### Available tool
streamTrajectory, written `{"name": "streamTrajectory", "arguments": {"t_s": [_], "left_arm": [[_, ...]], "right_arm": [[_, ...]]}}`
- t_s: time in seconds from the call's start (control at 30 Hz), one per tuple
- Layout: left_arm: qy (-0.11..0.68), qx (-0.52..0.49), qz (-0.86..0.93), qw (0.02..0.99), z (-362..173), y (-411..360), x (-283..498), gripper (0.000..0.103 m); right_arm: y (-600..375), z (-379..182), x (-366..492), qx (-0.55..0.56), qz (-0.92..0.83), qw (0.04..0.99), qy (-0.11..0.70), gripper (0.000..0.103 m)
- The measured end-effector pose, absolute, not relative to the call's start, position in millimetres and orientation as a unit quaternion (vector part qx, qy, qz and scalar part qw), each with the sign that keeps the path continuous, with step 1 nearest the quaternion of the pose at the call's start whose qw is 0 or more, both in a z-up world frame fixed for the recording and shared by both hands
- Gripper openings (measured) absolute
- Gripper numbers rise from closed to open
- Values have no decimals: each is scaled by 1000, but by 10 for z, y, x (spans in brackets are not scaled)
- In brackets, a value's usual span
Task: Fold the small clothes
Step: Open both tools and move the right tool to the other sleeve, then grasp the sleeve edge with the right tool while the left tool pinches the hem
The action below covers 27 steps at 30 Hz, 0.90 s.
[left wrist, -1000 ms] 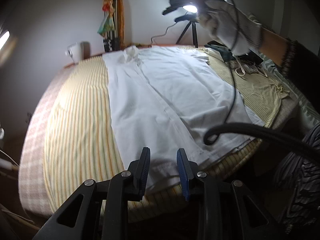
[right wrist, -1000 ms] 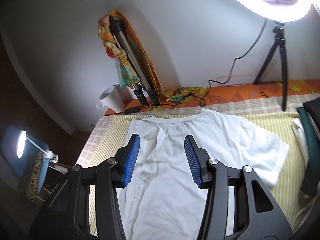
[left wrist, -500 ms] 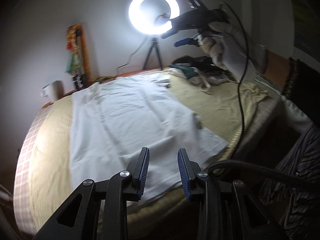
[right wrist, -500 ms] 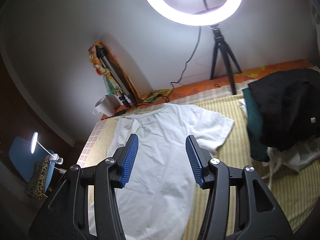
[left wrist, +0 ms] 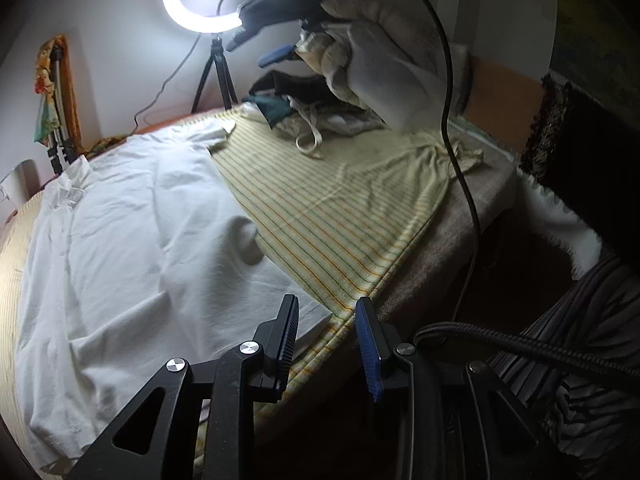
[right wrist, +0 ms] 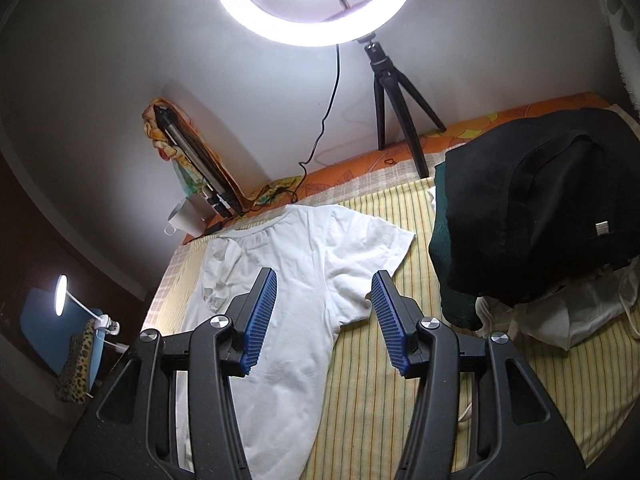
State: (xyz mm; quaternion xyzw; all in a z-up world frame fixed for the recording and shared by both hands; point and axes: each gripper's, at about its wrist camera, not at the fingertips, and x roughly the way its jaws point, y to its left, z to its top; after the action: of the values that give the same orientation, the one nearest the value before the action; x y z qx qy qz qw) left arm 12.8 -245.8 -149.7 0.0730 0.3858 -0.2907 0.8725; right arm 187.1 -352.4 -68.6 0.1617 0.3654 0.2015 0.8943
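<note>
A white T-shirt [left wrist: 132, 240] lies spread on a yellow striped sheet [left wrist: 340, 208], its left side folded over. In the right wrist view the shirt [right wrist: 288, 280] shows collar and right sleeve. My left gripper [left wrist: 326, 340] is open and empty, low over the shirt's near right hem corner at the bed's edge. My right gripper [right wrist: 324, 316] is open and empty, held high above the shirt near the right sleeve; it also shows in the left wrist view [left wrist: 276, 54], in a white-gloved hand.
A pile of dark and pale clothes [right wrist: 540, 216] lies at the right. A ring light on a tripod [right wrist: 316, 0] stands at the back. A white mug [right wrist: 186, 216] and a folded tripod [right wrist: 196, 160] sit by the wall. A cable [left wrist: 460, 160] hangs from the right gripper.
Both grippers have swung to the right. The left one now hovers at the shirt's right hem corner; the right one now faces the sleeve and the clothes pile. Both stayed open.
</note>
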Motion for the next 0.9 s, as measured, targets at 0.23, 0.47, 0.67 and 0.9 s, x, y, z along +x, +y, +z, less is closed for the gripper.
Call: {"name": "streamTrajectory", "arguments": {"t_s": [0.23, 0.47, 0.67, 0.9], "left_arm": [[429, 67, -267, 861, -1707, -2551, 325, 30], [418, 75, -262, 867, -1752, -2569, 320, 29], [418, 28, -259, 870, -1774, -2404, 387, 6], [427, -20, -264, 864, -1747, -2305, 408, 5]], "right_arm": [[-3411, -1000, 2228, 174, 213, 876, 395, 52], [-3400, -1436, 2623, 186, 171, 862, 439, 57], [-3505, -1639, 2811, 196, 149, 858, 451, 57], [-3401, -1618, 2884, 173, 148, 866, 445, 61]]}}
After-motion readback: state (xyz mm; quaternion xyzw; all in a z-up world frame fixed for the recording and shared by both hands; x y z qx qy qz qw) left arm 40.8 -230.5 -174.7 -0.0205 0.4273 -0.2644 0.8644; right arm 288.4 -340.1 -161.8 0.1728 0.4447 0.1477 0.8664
